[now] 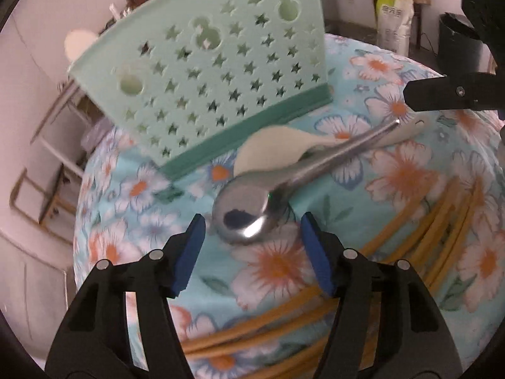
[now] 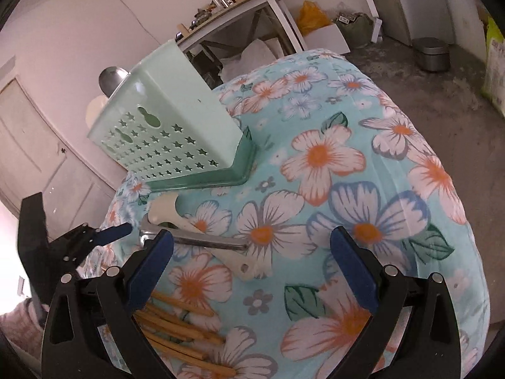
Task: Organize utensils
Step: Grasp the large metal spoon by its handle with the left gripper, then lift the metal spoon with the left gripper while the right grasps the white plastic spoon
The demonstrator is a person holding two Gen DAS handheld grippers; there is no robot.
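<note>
- On the flowered cloth (image 1: pixel 277 271), just in front of the left gripper (image 1: pixel 252 252), the metal spoon (image 1: pixel 246 218) is lying with its bowl between the two blue pads; the jaws are standing partly apart, and no pad is seen pressing on the bowl yet.
- For this step the bowl is probably not the best place to be gripped, because it is round and shiny and may be slipping out; the flat handle (image 2: pixel 208 240) is judged a safer place.
- The white plastic spoon (image 1: pixel 268 151) is lying crossed under the metal handle, touching it, so it may be dragged along if the metal one is being lifted quickly; a slow, straight lift is advised.
- The right gripper (image 2: pixel 252 265) is being held above the cloth with its jaws wide open and nothing between them; its fingertips are near the ends of the two handles.
- The mint green holder (image 1: pixel 208 75), pierced with stars, is standing just behind the spoons, and the heads of utensils are already showing over its far rim.
- The wooden chopsticks (image 2: pixel 176 331) are lying in a loose bundle close by, not yet sorted.
</note>
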